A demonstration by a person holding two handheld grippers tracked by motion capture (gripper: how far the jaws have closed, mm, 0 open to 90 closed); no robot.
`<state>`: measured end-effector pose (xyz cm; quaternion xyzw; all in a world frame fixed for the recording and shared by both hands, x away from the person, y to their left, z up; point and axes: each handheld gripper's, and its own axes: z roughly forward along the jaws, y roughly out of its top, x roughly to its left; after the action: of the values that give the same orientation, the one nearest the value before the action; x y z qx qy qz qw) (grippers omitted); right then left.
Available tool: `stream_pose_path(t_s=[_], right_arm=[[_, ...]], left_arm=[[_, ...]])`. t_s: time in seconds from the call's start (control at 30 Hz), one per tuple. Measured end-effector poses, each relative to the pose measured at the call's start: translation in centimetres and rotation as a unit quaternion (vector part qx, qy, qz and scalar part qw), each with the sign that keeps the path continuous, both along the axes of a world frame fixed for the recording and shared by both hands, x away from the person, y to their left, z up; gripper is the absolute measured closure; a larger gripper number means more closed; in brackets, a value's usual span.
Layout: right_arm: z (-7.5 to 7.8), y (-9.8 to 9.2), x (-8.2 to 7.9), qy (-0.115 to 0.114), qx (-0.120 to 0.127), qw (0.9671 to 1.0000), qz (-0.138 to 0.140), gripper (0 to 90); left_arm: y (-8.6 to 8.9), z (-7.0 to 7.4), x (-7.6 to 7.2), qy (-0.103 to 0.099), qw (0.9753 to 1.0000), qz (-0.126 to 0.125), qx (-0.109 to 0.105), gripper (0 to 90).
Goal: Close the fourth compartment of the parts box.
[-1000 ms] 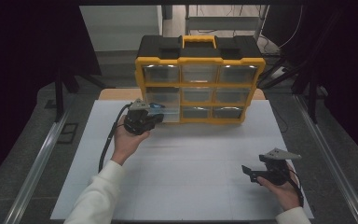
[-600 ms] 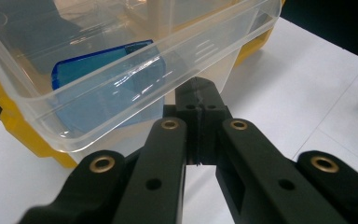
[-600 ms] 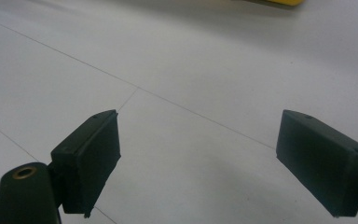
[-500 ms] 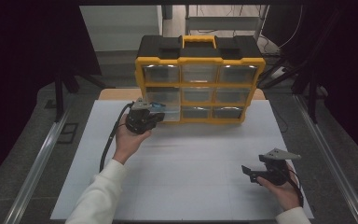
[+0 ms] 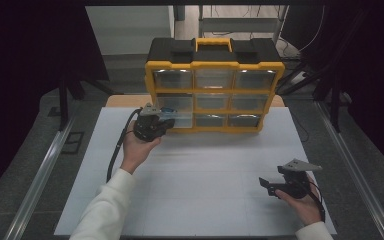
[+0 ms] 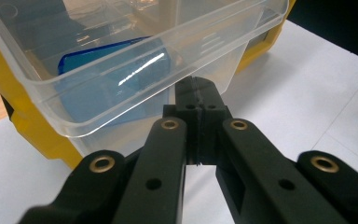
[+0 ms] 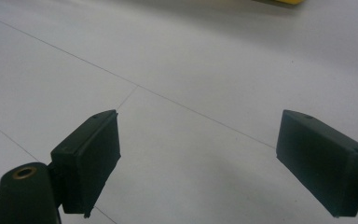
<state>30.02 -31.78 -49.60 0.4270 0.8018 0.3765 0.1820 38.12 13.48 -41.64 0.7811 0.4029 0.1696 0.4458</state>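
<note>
L tool [image 6: 198, 100] – clear plastic drawer [image 6: 135, 60]

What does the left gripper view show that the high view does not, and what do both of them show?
The left gripper view alone makes clear that the jaws of the left gripper are pressed together on the front lip of a clear drawer, and that a blue object lies inside it.

The high view alone shows the whole yellow organizer with its black top and handle, the right gripper resting apart on the white table, and the person's sleeve.

Both show the left gripper at the organizer's lower left drawer, on the white table.
</note>
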Motion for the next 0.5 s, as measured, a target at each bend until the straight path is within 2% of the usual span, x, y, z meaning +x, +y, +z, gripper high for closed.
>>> stream_pose_path(t_s=[0.5], right_arm=[[0.01, -0.02, -0.01, 0.0, 0.0, 1.0, 0.001, 13.9]], left_arm=[[-0.06, 0.37, 0.93, 0.002, 1.0, 0.003, 0.003, 90.0]])
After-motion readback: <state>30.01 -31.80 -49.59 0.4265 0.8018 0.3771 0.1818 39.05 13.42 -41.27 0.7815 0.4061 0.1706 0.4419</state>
